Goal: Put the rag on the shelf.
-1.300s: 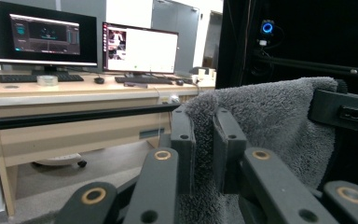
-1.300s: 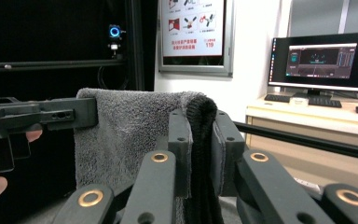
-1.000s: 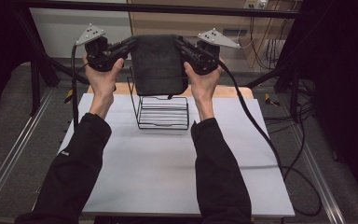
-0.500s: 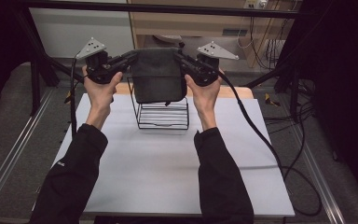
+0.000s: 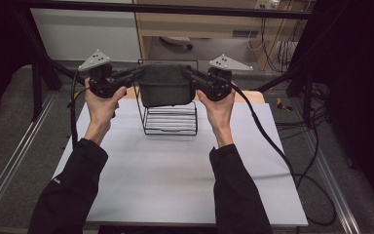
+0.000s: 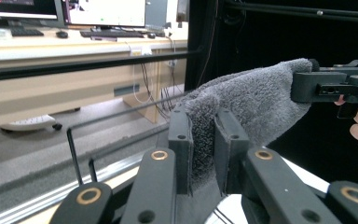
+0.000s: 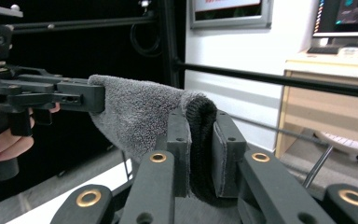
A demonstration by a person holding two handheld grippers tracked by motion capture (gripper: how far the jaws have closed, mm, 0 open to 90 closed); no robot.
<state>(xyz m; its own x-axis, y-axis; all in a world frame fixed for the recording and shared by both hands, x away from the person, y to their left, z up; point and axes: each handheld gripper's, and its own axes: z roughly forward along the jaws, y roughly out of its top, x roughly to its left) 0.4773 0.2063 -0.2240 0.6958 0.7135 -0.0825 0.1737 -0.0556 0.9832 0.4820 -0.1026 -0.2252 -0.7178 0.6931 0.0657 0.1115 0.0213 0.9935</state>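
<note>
Grey towel [image 5: 166, 86] pinched by left tongs [image 5: 135, 74] and right tongs [image 5: 189, 74], high view adds wire rack [image 5: 170, 119] beneath

the table [image 5: 165, 190] carried a pale grey-white top w/ a strip of bare wood showing along its far edge. a black wire rack [image 5: 170, 117] stood directly on it, near the far edge & roughly mid-width, its base bars flat on the sheet & its thin frame rising upright. the rest of the top, from the rack back to the near edge, was plain surface. metal rails ran along both sides of the table, over grey floor [image 5: 9, 131].
</note>
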